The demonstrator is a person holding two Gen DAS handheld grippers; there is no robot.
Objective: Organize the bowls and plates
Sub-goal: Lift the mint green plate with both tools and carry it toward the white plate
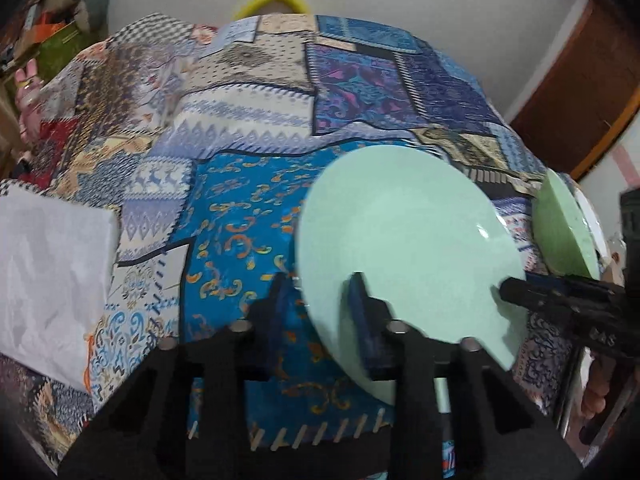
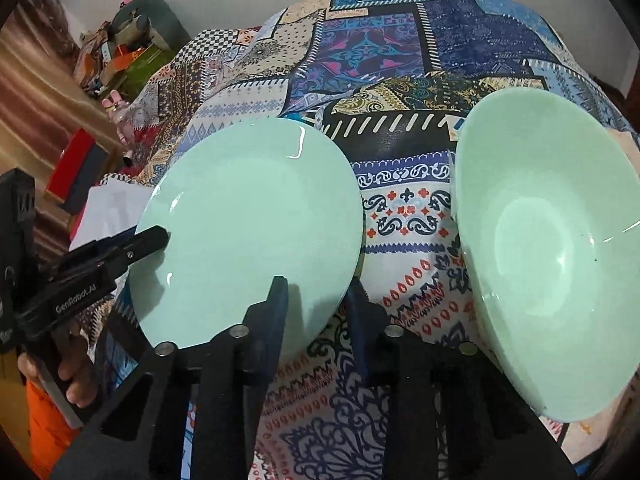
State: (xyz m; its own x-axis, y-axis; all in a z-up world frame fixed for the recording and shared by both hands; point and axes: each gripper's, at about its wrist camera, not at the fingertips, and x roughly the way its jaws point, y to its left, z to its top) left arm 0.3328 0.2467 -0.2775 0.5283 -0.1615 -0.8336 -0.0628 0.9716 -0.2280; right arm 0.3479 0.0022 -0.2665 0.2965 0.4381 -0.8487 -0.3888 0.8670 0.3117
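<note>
A mint green plate lies on the patterned tablecloth; it also shows in the right wrist view. My left gripper straddles the plate's near left rim, one finger over the plate and one outside it, jaws apart. My right gripper straddles the plate's near right rim the same way, jaws apart. A mint green bowl stands to the right of the plate; it also shows at the right edge of the left wrist view. Each gripper shows in the other's view, at the plate's edge.
A white paper or bag lies on the cloth at the left. Clutter, boxes and a red box sit beyond the table's left side. A wooden door is at the right. A yellow object is behind the table's far edge.
</note>
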